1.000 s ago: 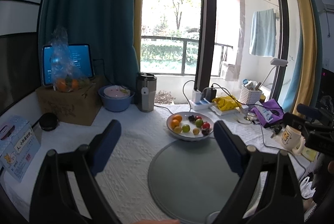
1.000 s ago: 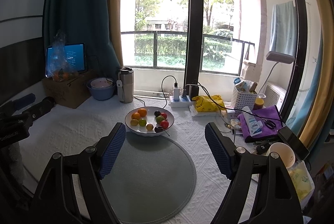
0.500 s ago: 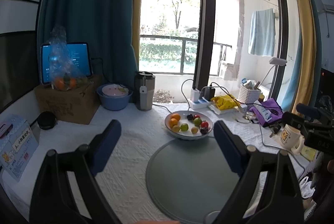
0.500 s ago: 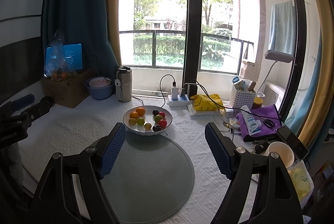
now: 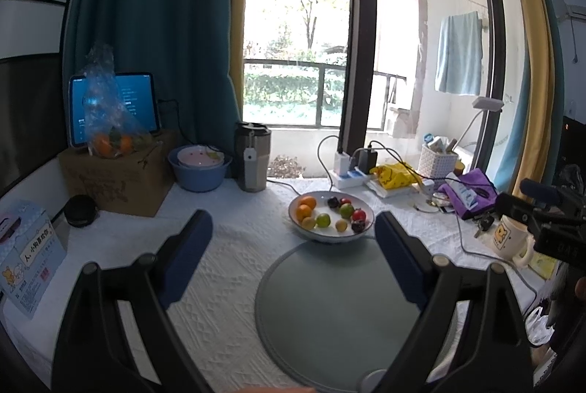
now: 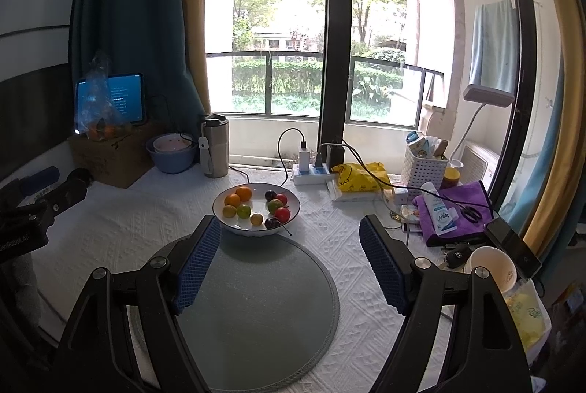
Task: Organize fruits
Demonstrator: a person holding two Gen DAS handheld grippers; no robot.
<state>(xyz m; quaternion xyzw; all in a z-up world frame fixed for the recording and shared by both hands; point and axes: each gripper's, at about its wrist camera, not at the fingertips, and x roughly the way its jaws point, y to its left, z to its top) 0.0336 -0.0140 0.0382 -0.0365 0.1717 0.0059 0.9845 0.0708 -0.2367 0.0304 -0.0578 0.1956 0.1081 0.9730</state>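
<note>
Now your left hand-held gripper (image 5: pixel 293 239) and right hand-held gripper (image 6: pixel 291 246) both gape wide, empty, above round grey placemat (image 6: pixel 256 316); fruit bowl (image 6: pixel 256 232) just beyond.

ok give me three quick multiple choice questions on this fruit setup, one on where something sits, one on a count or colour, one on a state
1. Where does the fruit bowl sit relative to the round grey placemat?
A. at the mat's far edge
B. at the mat's centre
C. on the cardboard box

2. How many oranges lie in the bowl?
A. none
B. two
C. five

3. What state is the right gripper in?
A. shut on a plum
B. shut and empty
C. open and empty

Answers:
1. A, since the bowl rests on the white cloth just beyond the mat's far rim, while the mat's middle is bare.
2. B, since two orange fruits sit side by side at the bowl's far left.
3. C, since its blue pads stand wide apart with nothing between them; the left gripper looks the same.
</note>
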